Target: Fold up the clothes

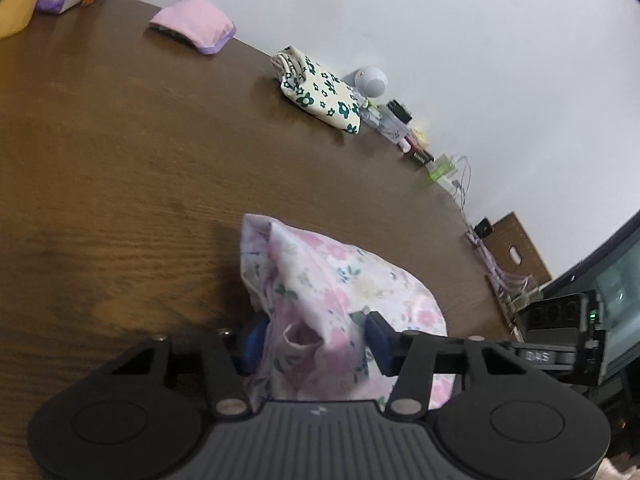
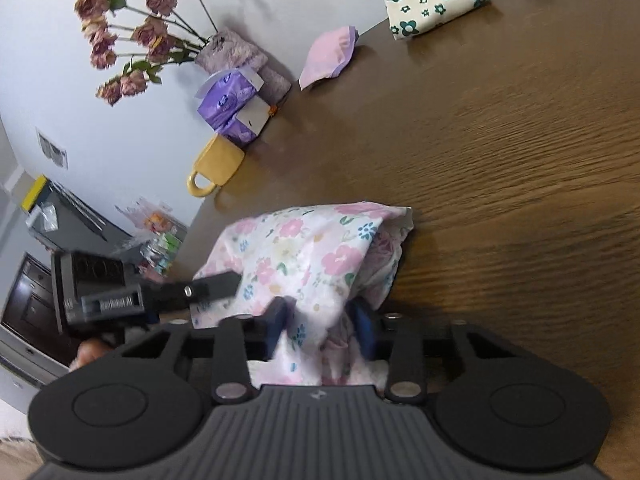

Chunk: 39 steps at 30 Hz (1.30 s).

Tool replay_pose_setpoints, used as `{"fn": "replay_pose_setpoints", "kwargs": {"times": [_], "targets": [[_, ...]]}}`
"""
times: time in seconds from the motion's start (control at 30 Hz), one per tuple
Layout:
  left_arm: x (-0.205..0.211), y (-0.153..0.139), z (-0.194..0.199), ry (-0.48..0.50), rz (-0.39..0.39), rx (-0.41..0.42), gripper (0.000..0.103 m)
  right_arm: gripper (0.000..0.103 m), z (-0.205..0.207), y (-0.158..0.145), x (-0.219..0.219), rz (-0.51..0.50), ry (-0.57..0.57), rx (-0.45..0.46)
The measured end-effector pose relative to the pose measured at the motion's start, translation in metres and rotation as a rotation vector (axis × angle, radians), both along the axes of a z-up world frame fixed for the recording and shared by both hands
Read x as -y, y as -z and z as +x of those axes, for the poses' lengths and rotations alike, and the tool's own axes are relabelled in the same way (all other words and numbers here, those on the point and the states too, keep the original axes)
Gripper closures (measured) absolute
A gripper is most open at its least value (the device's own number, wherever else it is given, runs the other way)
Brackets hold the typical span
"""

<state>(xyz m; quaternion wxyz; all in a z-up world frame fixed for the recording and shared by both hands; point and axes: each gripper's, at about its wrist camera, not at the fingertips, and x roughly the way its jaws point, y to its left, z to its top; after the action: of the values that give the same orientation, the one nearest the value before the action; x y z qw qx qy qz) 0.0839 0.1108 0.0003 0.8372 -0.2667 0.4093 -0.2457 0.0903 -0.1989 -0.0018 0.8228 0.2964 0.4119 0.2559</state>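
A pink floral garment (image 1: 332, 280) lies bunched on the brown wooden table (image 1: 120, 160). My left gripper (image 1: 316, 340) is shut on a gathered fold of it, blue pads pressing the cloth from both sides. In the right wrist view the same floral garment (image 2: 304, 248) sits in a heap, and my right gripper (image 2: 320, 326) is shut on its near edge. The left gripper's body (image 2: 100, 292) shows at that view's left, touching the cloth. The right gripper's body (image 1: 568, 340) shows at the left wrist view's right edge.
A folded pink cloth (image 1: 192, 24) and a folded cream cloth with green flowers (image 1: 320, 92) lie at the table's far side. Tissue packs (image 2: 232, 104), a yellow mug (image 2: 214, 168), dried roses (image 2: 132, 40) and small clutter (image 1: 404, 128) line the wall edge.
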Motion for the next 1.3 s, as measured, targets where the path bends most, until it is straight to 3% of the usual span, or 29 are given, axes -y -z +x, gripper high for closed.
{"fn": "replay_pose_setpoints", "kwargs": {"times": [0.17, 0.2, 0.23, 0.27, 0.33, 0.37, 0.43, 0.63, 0.8, 1.03, 1.3], "targets": [[0.001, 0.008, -0.005, -0.05, -0.073, -0.02, 0.061, 0.08, 0.008, 0.013, 0.007, 0.082, 0.02, -0.021], [0.0, 0.007, -0.006, -0.061, -0.079, -0.018, 0.055, 0.078, 0.008, 0.014, 0.008, 0.085, 0.021, -0.021], [-0.001, 0.005, -0.007, -0.072, -0.081, -0.013, 0.041, 0.073, 0.008, 0.014, 0.009, 0.087, 0.021, -0.021], [-0.002, 0.001, -0.01, -0.083, -0.071, 0.004, 0.034, 0.068, 0.007, 0.012, 0.009, 0.08, 0.02, -0.014], [-0.005, -0.008, -0.016, -0.105, -0.038, 0.053, 0.022, 0.048, 0.0, 0.005, 0.011, 0.054, 0.023, 0.02], [-0.007, -0.014, -0.019, -0.113, -0.024, 0.07, 0.02, 0.044, -0.004, 0.001, 0.012, 0.038, 0.026, 0.04], [-0.011, -0.022, -0.024, -0.133, 0.002, 0.1, 0.013, 0.025, -0.012, -0.008, 0.015, 0.002, 0.041, 0.073], [-0.011, -0.03, -0.016, -0.134, 0.105, 0.092, 0.011, 0.001, -0.018, -0.02, 0.02, -0.087, 0.066, 0.119], [-0.005, -0.021, -0.006, -0.102, 0.13, 0.031, 0.011, 0.001, -0.005, -0.014, 0.012, -0.072, 0.032, 0.093], [-0.006, -0.014, -0.008, -0.097, 0.103, 0.047, 0.001, 0.001, 0.0, -0.005, 0.011, -0.007, 0.039, 0.091], [0.012, -0.017, -0.012, -0.075, 0.212, 0.09, 0.0, 0.001, -0.002, -0.006, 0.006, -0.024, 0.06, 0.099]]}}
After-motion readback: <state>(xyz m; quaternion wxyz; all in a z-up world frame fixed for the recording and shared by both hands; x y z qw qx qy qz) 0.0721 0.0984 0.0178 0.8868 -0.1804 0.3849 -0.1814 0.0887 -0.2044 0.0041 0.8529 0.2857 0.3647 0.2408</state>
